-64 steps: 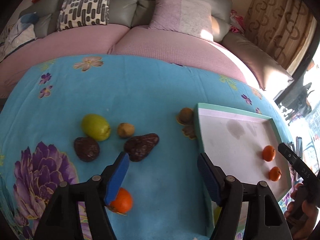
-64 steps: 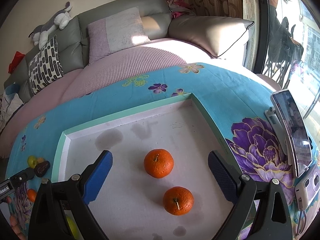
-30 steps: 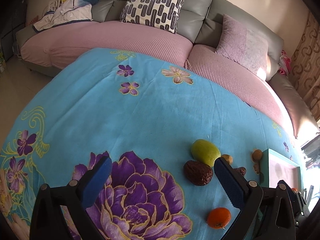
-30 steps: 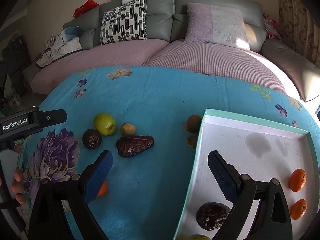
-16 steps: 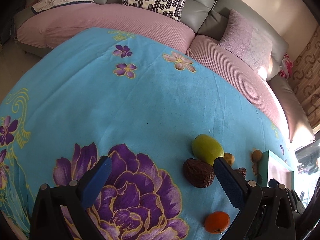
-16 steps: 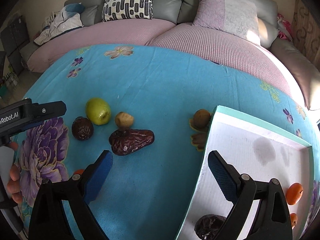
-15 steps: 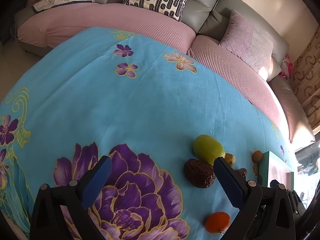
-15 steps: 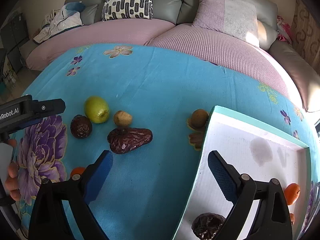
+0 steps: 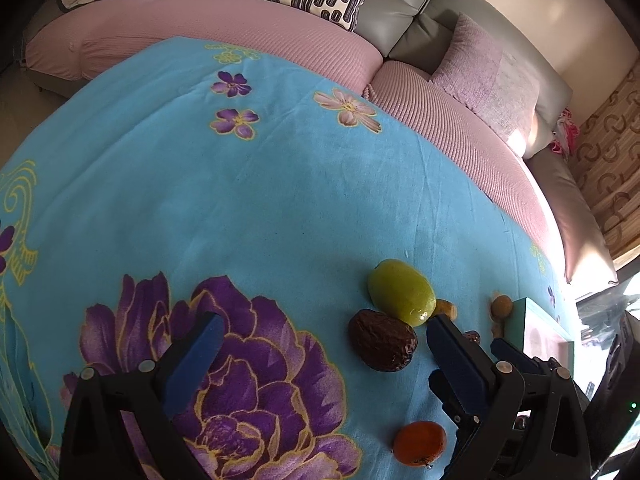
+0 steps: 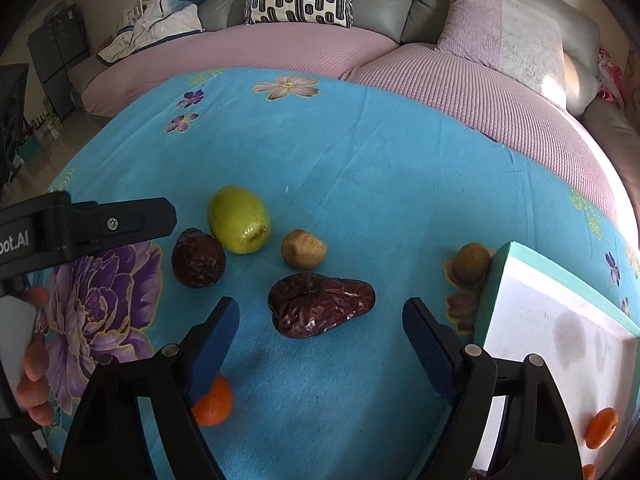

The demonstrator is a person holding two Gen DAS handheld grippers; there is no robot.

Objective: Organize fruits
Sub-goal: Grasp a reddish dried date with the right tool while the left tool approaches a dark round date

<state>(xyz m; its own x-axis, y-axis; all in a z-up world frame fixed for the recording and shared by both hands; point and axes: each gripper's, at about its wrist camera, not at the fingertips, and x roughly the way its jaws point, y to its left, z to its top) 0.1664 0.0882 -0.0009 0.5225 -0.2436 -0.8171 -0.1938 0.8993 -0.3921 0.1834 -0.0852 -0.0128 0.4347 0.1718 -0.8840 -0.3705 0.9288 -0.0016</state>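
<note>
One large date between right gripper fingers.

A round surface under a blue floral cloth carries the items. Lying directly on the cloth: a green fruit, a round dark date touching it, a small tan fruit, a long wrinkled date, an orange near the front edge, and a brown fruit against the corner of a white tray with a teal rim.
</note>
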